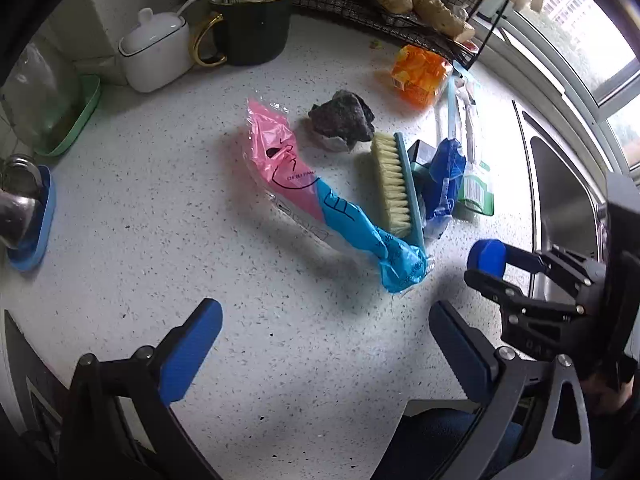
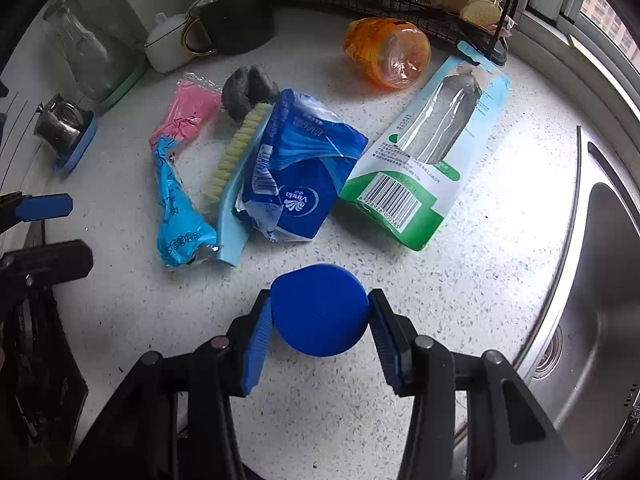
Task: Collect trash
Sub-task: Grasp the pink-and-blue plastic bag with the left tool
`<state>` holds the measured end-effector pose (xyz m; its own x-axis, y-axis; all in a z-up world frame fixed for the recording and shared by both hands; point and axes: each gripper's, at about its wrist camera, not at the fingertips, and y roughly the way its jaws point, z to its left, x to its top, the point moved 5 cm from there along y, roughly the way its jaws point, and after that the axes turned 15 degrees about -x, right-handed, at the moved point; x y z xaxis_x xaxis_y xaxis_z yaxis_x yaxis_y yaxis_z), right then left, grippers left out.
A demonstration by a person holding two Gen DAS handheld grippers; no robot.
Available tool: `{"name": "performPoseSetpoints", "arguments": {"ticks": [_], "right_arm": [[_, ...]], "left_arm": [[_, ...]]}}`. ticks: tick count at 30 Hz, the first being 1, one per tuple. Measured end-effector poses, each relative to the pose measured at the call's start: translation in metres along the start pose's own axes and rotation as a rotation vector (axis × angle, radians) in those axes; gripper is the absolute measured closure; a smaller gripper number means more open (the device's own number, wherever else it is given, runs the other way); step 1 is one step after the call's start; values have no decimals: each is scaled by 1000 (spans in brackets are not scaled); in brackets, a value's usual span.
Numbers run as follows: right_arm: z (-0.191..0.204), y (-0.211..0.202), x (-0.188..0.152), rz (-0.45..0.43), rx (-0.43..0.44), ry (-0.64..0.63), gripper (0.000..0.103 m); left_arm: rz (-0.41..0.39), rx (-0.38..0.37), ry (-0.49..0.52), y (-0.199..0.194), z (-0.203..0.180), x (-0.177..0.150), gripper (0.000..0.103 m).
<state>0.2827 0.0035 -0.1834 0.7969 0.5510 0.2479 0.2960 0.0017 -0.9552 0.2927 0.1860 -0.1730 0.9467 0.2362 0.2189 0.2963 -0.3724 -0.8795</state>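
My right gripper is shut on a round blue cap, its pads pressing both sides just above the speckled counter. In the left wrist view the right gripper with the cap sits at the right, by the sink. My left gripper is open over bare counter, nothing between its fingers. Beyond lie a pink-and-blue wrapper, a blue tissue wrapper, a green-and-white package, an orange plastic cup on its side and a dark crumpled lump.
A scrub brush lies between the wrappers. A steel sink lies to the right. At the back stand a dark mug of utensils, a white sugar pot, a glass jar and a wire rack of ginger.
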Motion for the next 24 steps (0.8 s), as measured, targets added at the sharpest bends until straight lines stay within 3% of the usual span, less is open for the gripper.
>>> {"name": "performPoseSetpoints", "arguments": {"ticks": [6, 16, 22, 24], "right_arm": [[-22, -27, -12, -24, -7, 32, 58], [-51, -28, -28, 9, -20, 110, 58], [-51, -23, -25, 26, -14, 130, 58], [-51, -24, -25, 24, -14, 129, 58]], "left_arm": [[-18, -35, -58, 8, 7, 26, 5], [11, 21, -162, 40, 35, 50, 19], [55, 29, -149, 55, 38, 49, 38], [72, 21, -145, 59, 39, 45, 49]]}}
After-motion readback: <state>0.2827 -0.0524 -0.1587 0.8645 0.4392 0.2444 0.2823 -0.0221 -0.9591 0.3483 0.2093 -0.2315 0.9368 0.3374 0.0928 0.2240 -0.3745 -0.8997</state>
